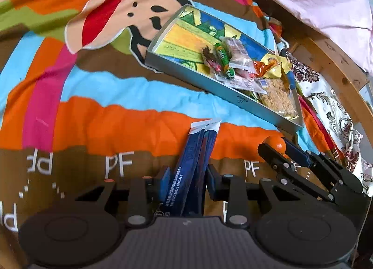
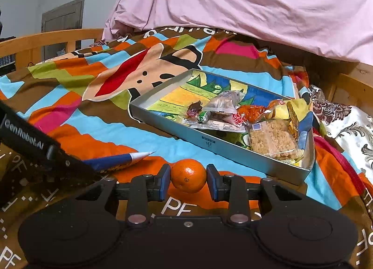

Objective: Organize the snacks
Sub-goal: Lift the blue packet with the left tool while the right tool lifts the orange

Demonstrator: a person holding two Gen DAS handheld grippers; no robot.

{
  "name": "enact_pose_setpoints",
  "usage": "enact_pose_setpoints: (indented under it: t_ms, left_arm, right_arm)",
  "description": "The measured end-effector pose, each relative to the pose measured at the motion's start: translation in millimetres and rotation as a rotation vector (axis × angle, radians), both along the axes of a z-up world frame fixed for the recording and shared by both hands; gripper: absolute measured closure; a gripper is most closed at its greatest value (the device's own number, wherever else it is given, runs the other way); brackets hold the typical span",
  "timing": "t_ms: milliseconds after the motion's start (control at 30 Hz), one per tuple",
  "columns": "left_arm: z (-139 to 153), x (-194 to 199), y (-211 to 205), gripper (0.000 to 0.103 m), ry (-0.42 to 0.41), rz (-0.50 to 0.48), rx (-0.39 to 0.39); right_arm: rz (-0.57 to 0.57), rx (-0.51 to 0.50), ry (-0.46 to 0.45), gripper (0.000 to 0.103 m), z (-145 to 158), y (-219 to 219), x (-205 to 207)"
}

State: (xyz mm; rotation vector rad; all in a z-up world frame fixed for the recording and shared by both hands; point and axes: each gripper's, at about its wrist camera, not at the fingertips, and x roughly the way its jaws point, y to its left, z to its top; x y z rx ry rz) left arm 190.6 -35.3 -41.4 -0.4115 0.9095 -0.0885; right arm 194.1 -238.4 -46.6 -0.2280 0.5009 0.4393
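Snacks are split up right now: most sit in the shallow grey box (image 2: 209, 145) on the cartoon-print bedspread (image 1: 116, 110), and two are in the grippers. The right gripper (image 2: 188, 179) has its blue pads pressed against both sides of a small orange (image 2: 188, 175), so it's clamped on that, just in front of the box's near wall. The left gripper (image 1: 186, 180) has a dark blue stick packet (image 1: 193, 164) between its jaws, white sealed end pointing away toward the box. The pad on one side touches the packet, but the other side looks like it has a sliver of gap, so I honestly can't tell if it's gripping firmly or just cradling it.

Inside the box everything is piled toward the right end: a clear bag of beige crispy cake (image 2: 271, 143), an orange wrapper (image 2: 251, 111), a yellow wrapper (image 2: 296, 108), a green candy roll (image 1: 223, 60) and a couple of clear pouches stacked over each other. The left half of the box only shows the colourful drawing on its bottom.

Hard to read: the print on the stick packet is blurry, its lower end is hidden behind the gripper body, and the pouches overlap so much I can't count them. A pink sheet (image 2: 256, 0) covers the back, with a wooden bed rail (image 2: 46, 38) beside it.
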Motion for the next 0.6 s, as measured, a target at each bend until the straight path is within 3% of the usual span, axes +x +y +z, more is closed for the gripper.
enact_pose_setpoints:
  t_ms: [300, 467, 533, 600]
  left_arm:
    - [-10, 15, -15, 0.061, 0.04, -0.116, 0.091]
    - [-15, 25, -26, 0.048, 0.057, -0.178, 0.161]
    - [-16, 26, -28, 0.049, 0.058, -0.181, 0.176]
    - [-16, 25, -31, 0.058, 0.049, -0.182, 0.219]
  right_arm:
    - [-0.013, 0.014, 0.015, 0.068, -3, -2, 5]
    - [-0.014, 0.013, 0.02, 0.068, -4, -1, 7]
    - [-0.016, 0.015, 0.02, 0.068, -4, -1, 7]
    - [-0.015, 0.016, 0.019, 0.067, -4, -1, 7]
